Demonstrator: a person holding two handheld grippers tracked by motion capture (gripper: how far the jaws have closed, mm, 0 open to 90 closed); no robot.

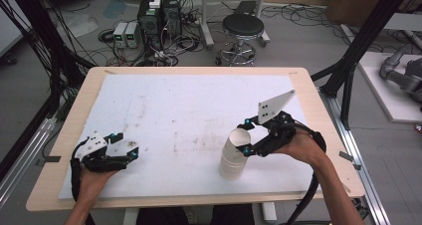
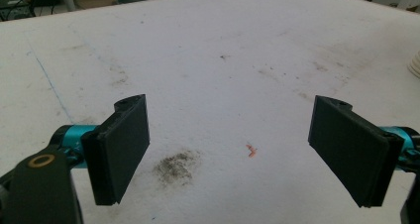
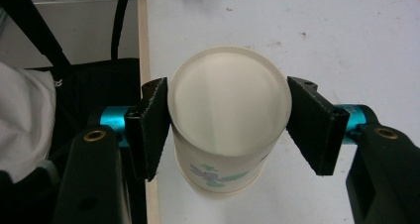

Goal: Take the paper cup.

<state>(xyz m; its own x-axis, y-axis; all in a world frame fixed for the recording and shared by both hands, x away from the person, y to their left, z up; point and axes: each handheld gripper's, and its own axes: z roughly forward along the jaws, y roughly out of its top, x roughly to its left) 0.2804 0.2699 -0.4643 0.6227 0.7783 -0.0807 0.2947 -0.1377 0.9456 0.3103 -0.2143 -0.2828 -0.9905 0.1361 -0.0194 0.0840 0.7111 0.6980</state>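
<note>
The stack of paper cups (image 1: 234, 155) stands upside down on the white board (image 1: 164, 110) of the table, in the near right part, with its closed bottom facing up. Paper cups like these are probably very light and thin-walled, so they should be easy to lift but also easy to crush; the wall gives way if it is pressed too hard, and the smooth paper may slip when the hold is too soft. The best place to take it seems to be the upper end near the stiff bottom disc, where the wall is supported from inside. The right gripper (image 3: 228, 120) is exactly there: it comes from the right side, and in the right gripper view its two black pads (image 3: 148, 130) sit against opposite sides of the top cup, just under the rim of the disc, so the jaws are closed on the stack. No dent can be seen in the wall. The left gripper (image 2: 230, 144) rests well apart, at the near left of the board, its jaws spread wide with nothing between them, and a small dirt mark (image 2: 176, 165) lies on the board below.
</note>
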